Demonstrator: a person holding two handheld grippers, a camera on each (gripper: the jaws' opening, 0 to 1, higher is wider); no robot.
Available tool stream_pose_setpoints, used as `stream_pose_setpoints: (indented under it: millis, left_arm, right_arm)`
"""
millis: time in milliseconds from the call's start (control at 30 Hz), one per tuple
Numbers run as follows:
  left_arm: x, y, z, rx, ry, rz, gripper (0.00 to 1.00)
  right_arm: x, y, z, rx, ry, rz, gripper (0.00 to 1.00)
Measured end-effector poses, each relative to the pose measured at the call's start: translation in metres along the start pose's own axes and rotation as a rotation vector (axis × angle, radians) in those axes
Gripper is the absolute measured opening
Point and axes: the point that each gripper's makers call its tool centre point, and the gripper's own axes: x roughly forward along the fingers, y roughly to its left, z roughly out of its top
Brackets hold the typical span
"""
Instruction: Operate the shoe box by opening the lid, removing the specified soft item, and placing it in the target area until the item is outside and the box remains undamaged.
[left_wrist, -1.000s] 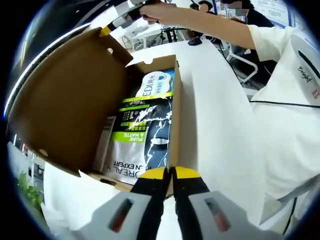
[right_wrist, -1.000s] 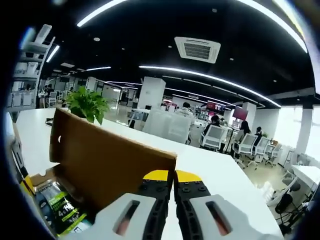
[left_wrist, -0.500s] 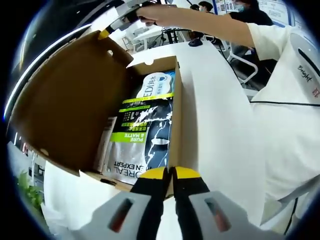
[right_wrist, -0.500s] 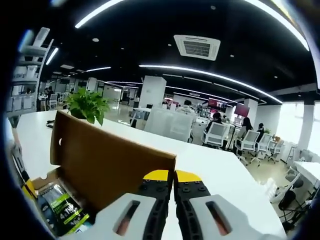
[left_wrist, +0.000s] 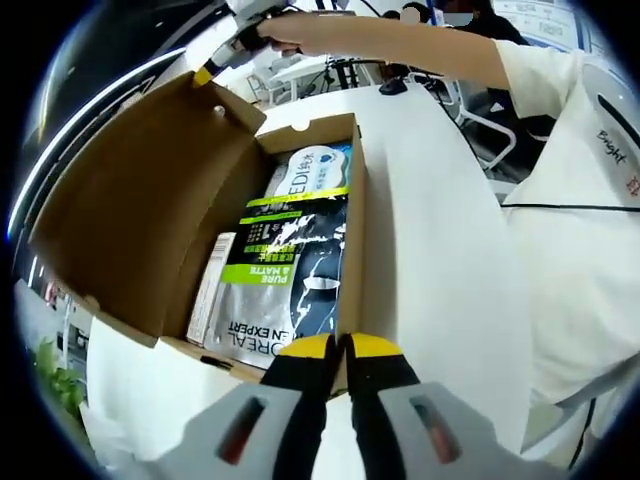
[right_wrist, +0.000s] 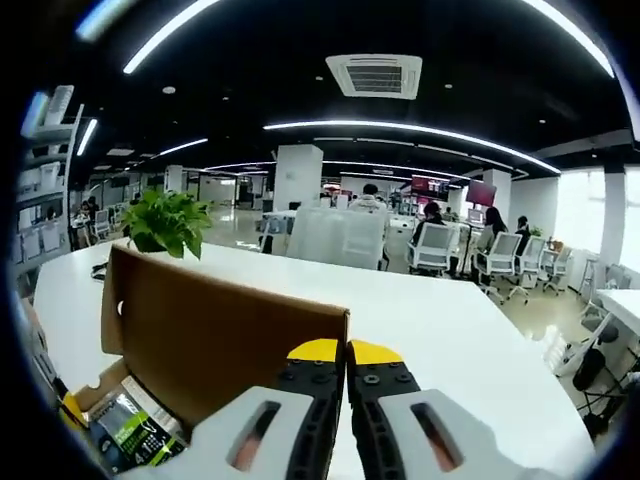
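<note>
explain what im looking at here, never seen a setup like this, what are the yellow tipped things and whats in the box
No robot here: a person holds a handheld two-jaw gripper in each hand, each carrying a fisheye camera. The left gripper, jaws closed, pinches the near wall of the brown cardboard shoe box on the white table. The right gripper, also closed, grips the edge of the raised brown cardboard lid; it shows in the left gripper view's top too. Inside lie a black and green printed pouch and a white pouch.

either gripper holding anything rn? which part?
Right gripper is shut on the lid's free edge. Left gripper is shut at the box's near wall; a grip cannot be told.
</note>
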Motion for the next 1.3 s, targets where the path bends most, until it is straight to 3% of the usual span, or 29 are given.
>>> stream_pose_setpoints:
  millis: [67, 333, 600, 900, 1300]
  left_arm:
    - [0.000, 0.000, 0.000, 0.002, -0.001, 0.000, 0.05]
    - [0.000, -0.001, 0.000, 0.005, 0.003, 0.000, 0.05]
    - [0.001, -0.001, 0.000, 0.005, 0.002, 0.002, 0.05]
    - [0.002, -0.001, -0.001, 0.046, 0.064, 0.019, 0.05]
    - [0.001, -0.001, -0.002, 0.037, 0.050, 0.014, 0.05]
  right_arm:
    - [0.004, -0.003, 0.002, 0.026, 0.005, 0.001, 0.00]
    - [0.020, -0.003, 0.000, -0.013, 0.049, -0.014, 0.00]
    - [0.029, -0.003, -0.004, 0.016, 0.109, 0.019, 0.00]
    - [0.040, 0.001, -0.015, 0.045, 0.177, 0.019, 0.00]
    - [0.038, 0.000, -0.020, 0.056, 0.193, 0.015, 0.00]
